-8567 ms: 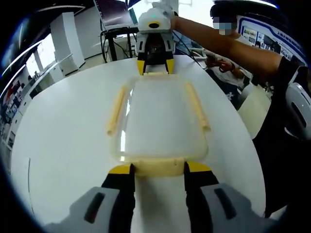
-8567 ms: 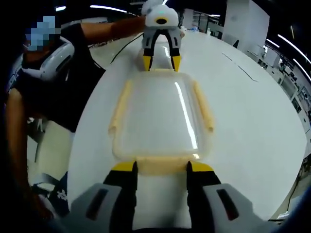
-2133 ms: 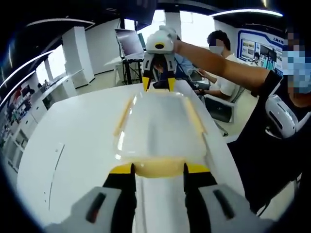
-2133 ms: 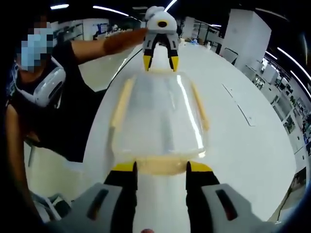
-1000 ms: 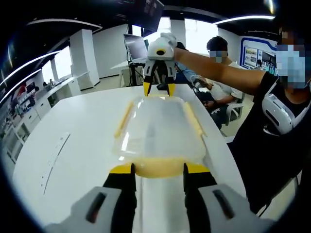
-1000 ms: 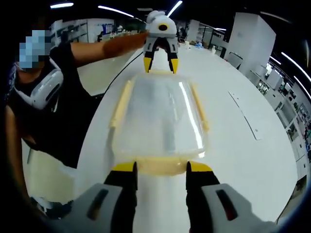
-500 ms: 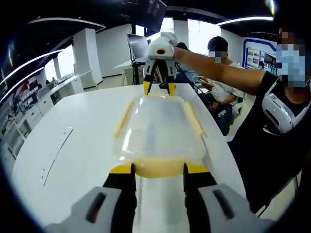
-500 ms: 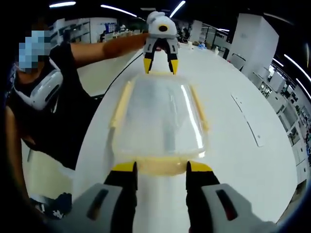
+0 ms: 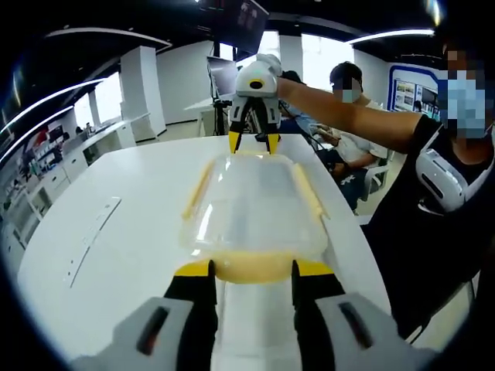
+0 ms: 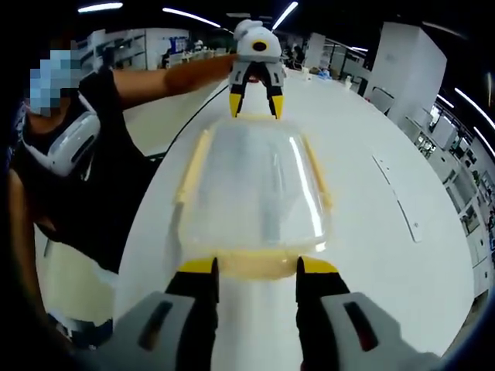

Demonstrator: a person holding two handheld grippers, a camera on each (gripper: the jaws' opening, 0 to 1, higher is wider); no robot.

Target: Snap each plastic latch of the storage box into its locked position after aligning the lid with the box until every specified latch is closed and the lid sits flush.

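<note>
A clear storage box (image 9: 251,205) with its lid on and cream latches hangs lengthwise between my two grippers, raised above the white table (image 9: 116,232). My left gripper (image 9: 251,268) is shut on the near end latch (image 9: 251,265). My right gripper (image 9: 254,141) holds the far end. In the right gripper view the box (image 10: 251,185) runs away from my right gripper (image 10: 253,267), shut on its cream end latch (image 10: 253,264), toward the left gripper (image 10: 254,106). Long side latches (image 9: 197,189) (image 9: 307,185) lie along both long edges, seemingly flared out from the box.
The person (image 9: 433,178) holding the grippers stands beside the table, arm stretched along the box. Another person (image 9: 348,85) sits beyond the table's far edge. A thin flat strip (image 9: 93,239) lies on the table (image 10: 371,193) off to one side.
The box rested on the table 8.6 s ago and is now held up off it between both grippers. Over the last second the views drifted slightly; both grips are unchanged.
</note>
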